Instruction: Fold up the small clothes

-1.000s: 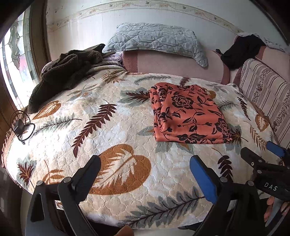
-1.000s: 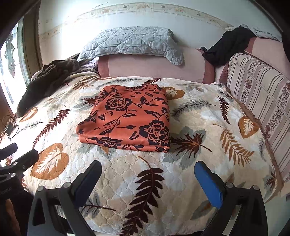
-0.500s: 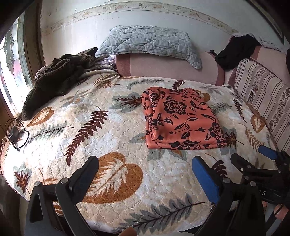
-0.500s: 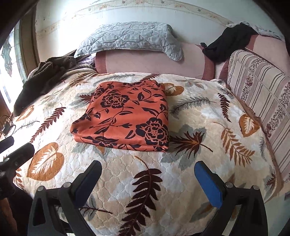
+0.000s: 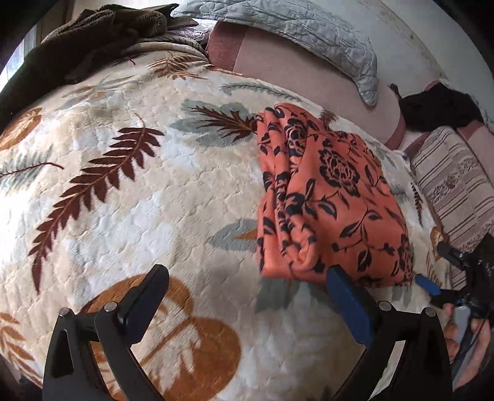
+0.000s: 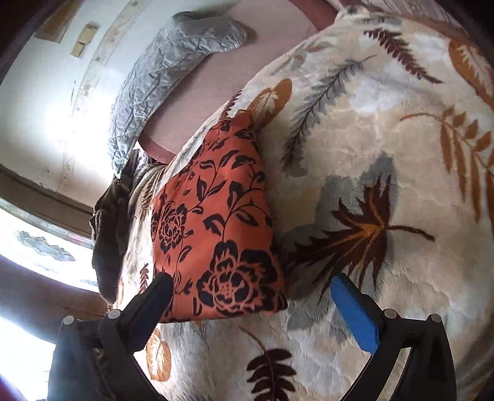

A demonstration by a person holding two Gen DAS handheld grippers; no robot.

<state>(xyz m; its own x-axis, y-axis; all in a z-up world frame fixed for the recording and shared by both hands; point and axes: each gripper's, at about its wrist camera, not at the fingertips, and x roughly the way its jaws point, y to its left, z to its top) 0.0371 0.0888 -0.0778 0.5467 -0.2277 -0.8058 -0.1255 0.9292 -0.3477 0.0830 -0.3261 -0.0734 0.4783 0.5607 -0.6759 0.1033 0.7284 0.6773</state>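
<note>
A folded orange garment with dark flower print [image 5: 327,197] lies on the leaf-patterned blanket [image 5: 154,185]. It also shows in the right wrist view [image 6: 216,228]. My left gripper [image 5: 247,296] is open and empty, low over the blanket, its blue right finger [image 5: 349,302] just before the garment's near edge. My right gripper [image 6: 251,305] is open and empty, tilted, with the garment's near right corner between its fingers. The right gripper also shows at the right edge of the left wrist view [image 5: 447,271].
A grey quilted pillow [image 5: 296,27] leans on a pink bolster [image 5: 308,71] at the back. A dark brown blanket [image 5: 77,49] is heaped at the back left. A black cloth [image 5: 438,108] and striped cushion [image 5: 454,179] lie at the right. A window [image 6: 37,246] is at left.
Both grippers have moved forward and down toward the garment's near edge. The right gripper has also rolled to a tilt. Both stay open.
</note>
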